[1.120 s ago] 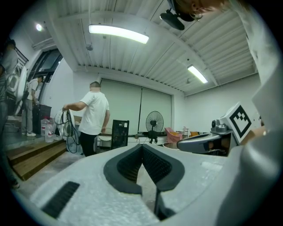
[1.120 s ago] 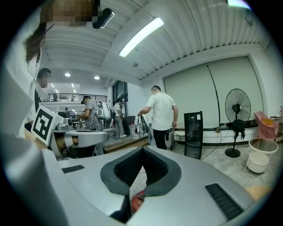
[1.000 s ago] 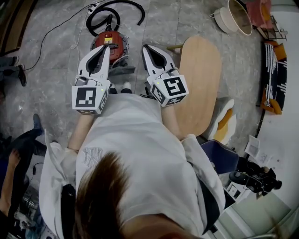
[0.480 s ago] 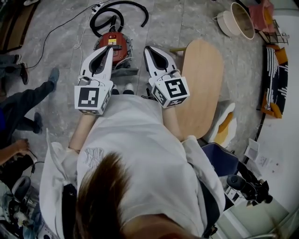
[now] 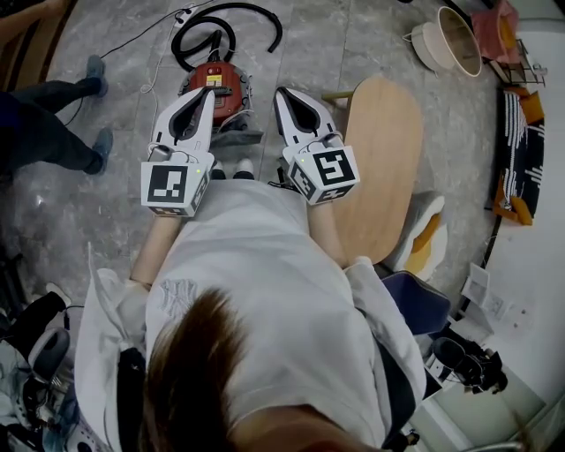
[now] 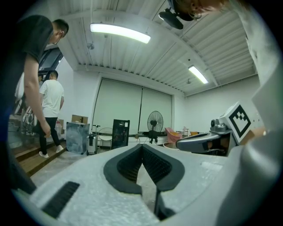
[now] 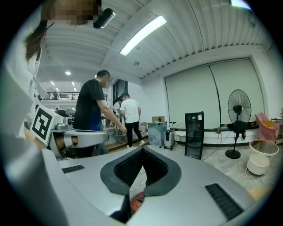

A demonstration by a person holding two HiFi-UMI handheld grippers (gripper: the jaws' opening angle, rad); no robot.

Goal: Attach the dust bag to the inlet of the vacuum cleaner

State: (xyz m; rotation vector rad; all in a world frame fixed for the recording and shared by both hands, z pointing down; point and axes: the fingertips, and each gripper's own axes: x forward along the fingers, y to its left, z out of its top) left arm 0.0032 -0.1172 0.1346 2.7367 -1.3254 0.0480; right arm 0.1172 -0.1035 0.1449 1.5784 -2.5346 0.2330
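both your grippers are closed with nothing in them. left gripper (image 5: 205,92): pads meet along the centre line and nothing sits between them. right gripper (image 5: 281,92): same, jaws together. you hold them side by side at waist level, tips toward 12 o'clock, near each other but apart.

vacuum (image 5: 214,81) is on the floor at your 12 o'clock, just past your feet. it has a red body with a black top section and a small pale label in the middle. in the head view the left gripper tip overlaps its 9 o'clock edge. the right gripper tip sits just off its 3 o'clock side. in the right gripper view a bit of the red body shows low through the gap under the jaws.

a black hose (image 5: 231,12) loops at the vacuum's 12 o'clock. a thin cable (image 5: 115,48) runs off toward 10 o'clock.

a grey fabric-like piece (image 5: 237,135) lies against the vacuum's 6 o'clock end, between the two grippers in the head view. i can't tell whether it's the bag.

a wooden table (image 5: 380,159) stands at 3 o'clock of the right gripper. someone's legs (image 5: 44,124) are at 9 o'clock.
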